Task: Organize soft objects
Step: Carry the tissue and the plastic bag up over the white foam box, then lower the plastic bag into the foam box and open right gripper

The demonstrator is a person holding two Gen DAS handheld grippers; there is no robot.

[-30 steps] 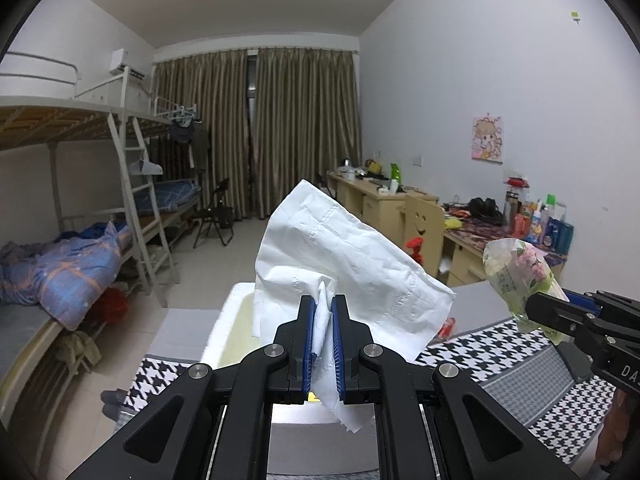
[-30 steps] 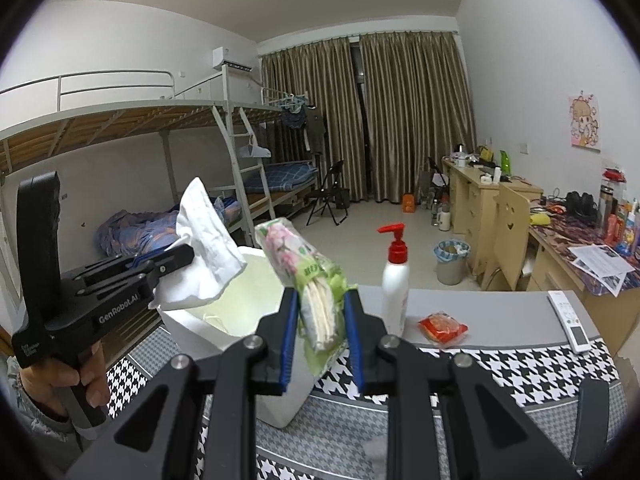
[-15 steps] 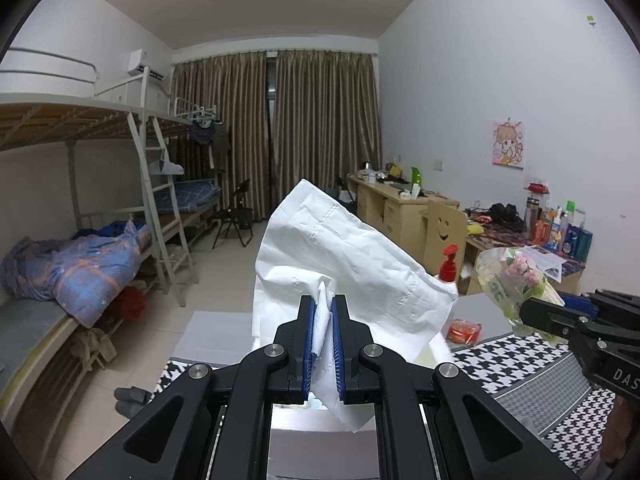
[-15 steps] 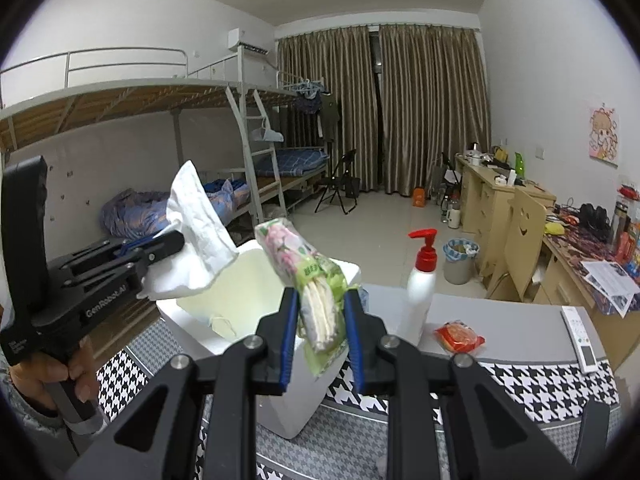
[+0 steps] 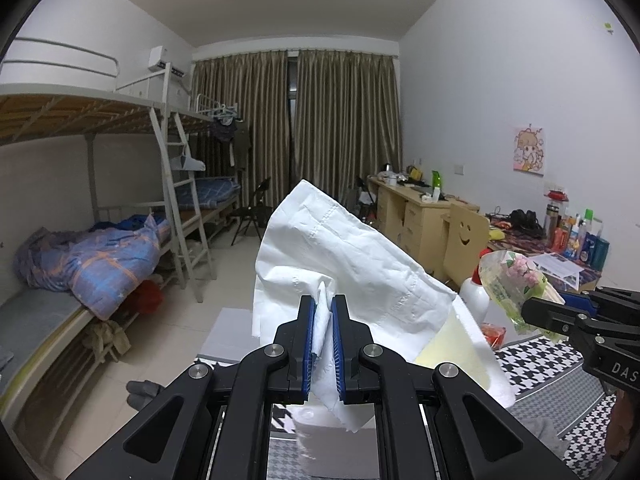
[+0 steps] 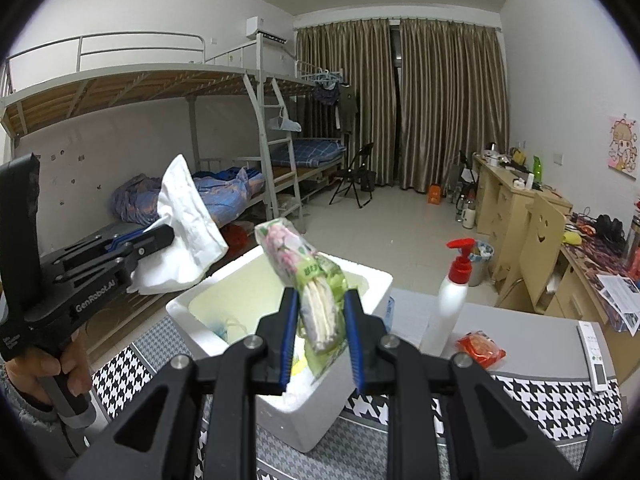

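My left gripper [image 5: 323, 316] is shut on a crumpled white tissue [image 5: 344, 264], which fans upward above the fingers. In the right wrist view the left gripper [image 6: 160, 236] holds that tissue [image 6: 186, 232] just left of and above the white foam box [image 6: 376, 280]. My right gripper [image 6: 320, 312] is shut on a green and pink tissue pack [image 6: 308, 276], held tilted over the near part of the box. The pack [image 5: 516, 284] also shows at the right of the left wrist view, in the right gripper [image 5: 536, 312]. The box [image 5: 476, 332] is open on top.
The box stands on a table with a houndstooth cloth [image 6: 540, 396]. Right of it are a white pump bottle with a red top [image 6: 448, 300], a small orange packet [image 6: 480, 350] and a white remote [image 6: 594, 356]. A hand [image 6: 44, 368] holds the left gripper's handle. Bunk beds and desks lie beyond.
Both grippers, still holding their items, have shifted left across the table, so the box now sits right of the tissue in the left wrist view and the pump bottle is farther right in both views.
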